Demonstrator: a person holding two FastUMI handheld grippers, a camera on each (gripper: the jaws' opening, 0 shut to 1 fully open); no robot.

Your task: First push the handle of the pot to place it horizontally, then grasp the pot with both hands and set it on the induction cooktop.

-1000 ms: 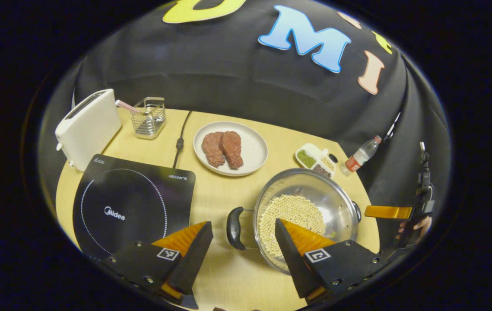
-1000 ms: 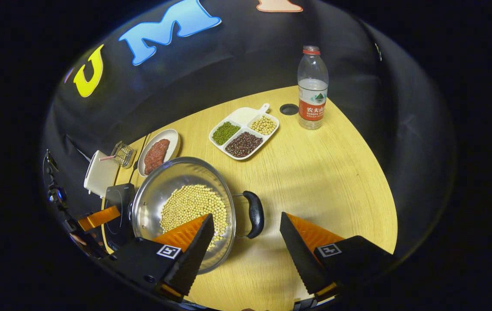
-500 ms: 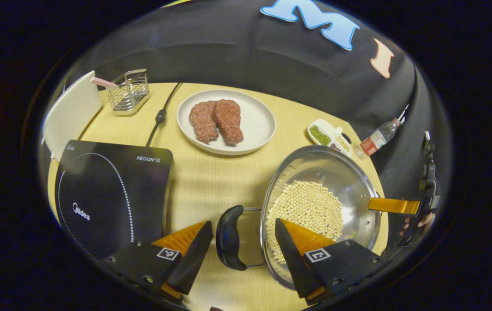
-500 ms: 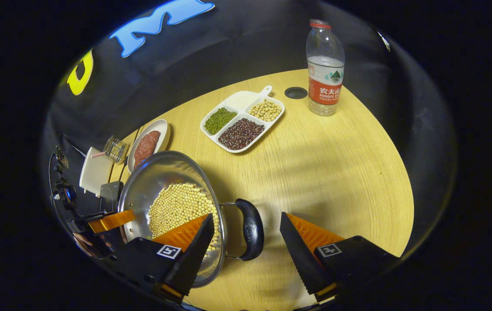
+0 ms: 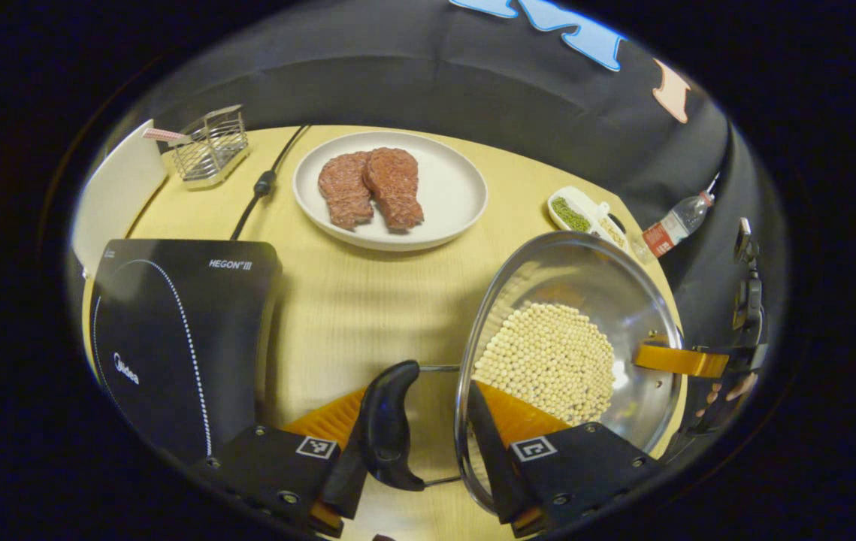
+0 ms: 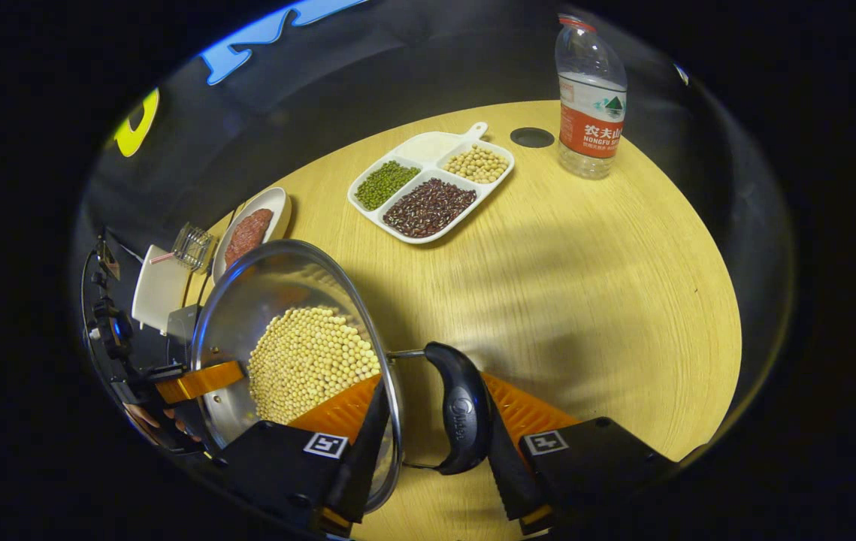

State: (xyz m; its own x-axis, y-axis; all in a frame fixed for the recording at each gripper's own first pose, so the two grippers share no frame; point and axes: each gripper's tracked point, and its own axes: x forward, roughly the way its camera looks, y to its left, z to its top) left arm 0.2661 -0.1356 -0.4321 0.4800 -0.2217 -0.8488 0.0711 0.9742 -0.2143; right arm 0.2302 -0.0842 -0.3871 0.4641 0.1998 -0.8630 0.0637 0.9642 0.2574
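A steel pot (image 5: 570, 278) with soybeans (image 5: 548, 361) in it stands on the wooden table, to the right of the black induction cooktop (image 5: 172, 330). Its two black handles lie level, one on each side. My left gripper (image 5: 418, 398) is shut across the near handle (image 5: 388, 421), one finger outside the handle and the other inside the rim. In the right gripper view, my right gripper (image 6: 434, 387) holds the opposite handle (image 6: 461, 417) of the pot (image 6: 277, 285) the same way. Each view shows the other gripper and a hand across the pot.
A white plate (image 5: 450, 203) with two meat pieces sits behind the pot. A white toaster (image 5: 116, 195), a wire basket (image 5: 210, 146) and a power cable (image 5: 262, 184) are behind the cooktop. A divided bean tray (image 6: 428, 195) and a water bottle (image 6: 589, 98) stand at the far right.
Both grippers came down and forward onto the pot's handles. Their fingers, wide open a second ago, have closed in around each handle and the rim.
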